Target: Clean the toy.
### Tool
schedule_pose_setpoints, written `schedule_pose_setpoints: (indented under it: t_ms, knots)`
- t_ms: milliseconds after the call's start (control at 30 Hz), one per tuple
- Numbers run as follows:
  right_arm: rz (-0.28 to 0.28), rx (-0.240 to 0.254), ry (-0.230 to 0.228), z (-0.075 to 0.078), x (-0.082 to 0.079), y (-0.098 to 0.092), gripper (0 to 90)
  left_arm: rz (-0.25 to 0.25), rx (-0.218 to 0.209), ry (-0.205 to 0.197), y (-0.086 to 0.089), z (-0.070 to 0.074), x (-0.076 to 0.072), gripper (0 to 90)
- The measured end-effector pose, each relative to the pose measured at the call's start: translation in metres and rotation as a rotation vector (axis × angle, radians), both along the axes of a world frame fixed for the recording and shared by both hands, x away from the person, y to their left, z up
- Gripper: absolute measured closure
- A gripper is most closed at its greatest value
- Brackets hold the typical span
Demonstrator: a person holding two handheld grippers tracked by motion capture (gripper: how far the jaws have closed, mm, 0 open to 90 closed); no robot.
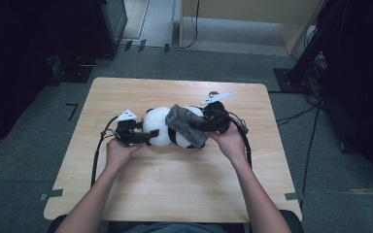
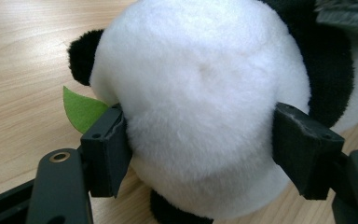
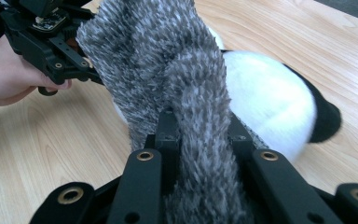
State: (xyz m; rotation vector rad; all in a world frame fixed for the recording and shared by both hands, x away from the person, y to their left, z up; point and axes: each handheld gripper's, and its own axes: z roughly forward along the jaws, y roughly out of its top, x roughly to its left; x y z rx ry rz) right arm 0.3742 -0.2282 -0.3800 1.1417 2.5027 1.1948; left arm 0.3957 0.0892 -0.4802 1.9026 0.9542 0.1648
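- Slippage is looking like the main risk: the right hand-held gripper (image 3: 200, 135) is pinching just a narrow fold of the fuzzy grey cloth (image 3: 168, 60), with its jaws nearly closed on it, and a tug across the toy could be pulling the pile out from between them.
- Cloth is lying draped over the middle of the plush panda (image 1: 167, 127), so dragging it sideways may be rolling the toy along the worktop (image 1: 175, 184) rather than settling over it.
- Left hand-held gripper (image 2: 200, 149) is bracing the panda's white head between widely parted jaws; both pads are pressing into the fur at either side, though soft stuffing is giving little purchase, and I judge the head could be squeezing out if the pull gets harder.
- Green felt leaf (image 2: 81, 109) is poking out beside the left jaw and may be getting caught or bent.
- Panda is lying on its side near the worktop's centre, its head towards the left hand-held gripper and its black-and-white body running towards the right one, with the cloth between them.
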Motion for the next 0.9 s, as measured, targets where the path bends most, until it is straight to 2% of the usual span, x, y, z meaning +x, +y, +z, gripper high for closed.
schedule_pose_setpoints:
  t_ms: [333, 467, 667, 767, 900]
  knots:
    - [-0.061, 0.014, -0.039, -0.002, -0.009, -0.029, 74.0, -0.003, -0.004, 0.01, 0.0, 0.0, 0.0, 29.1]
    - [-0.065, 0.014, -0.04, -0.003, -0.009, -0.034, 74.0, -0.003, -0.008, 0.017, 0.0, 0.001, 0.0, 31.5]
    - [-0.069, 0.048, -0.029, -0.003, -0.009, -0.038, 74.1, -0.005, 0.0, 0.036, 0.001, 0.004, 0.0, 35.5]
    - [-0.083, 0.057, -0.055, 0.002, -0.01, -0.042, 74.1, -0.004, 0.004, 0.04, 0.001, 0.005, 0.0, 36.2]
    - [-0.147, 0.066, -0.1, 0.009, -0.009, -0.055, 74.1, -0.002, 0.009, 0.043, 0.0, 0.006, -0.001, 36.6]
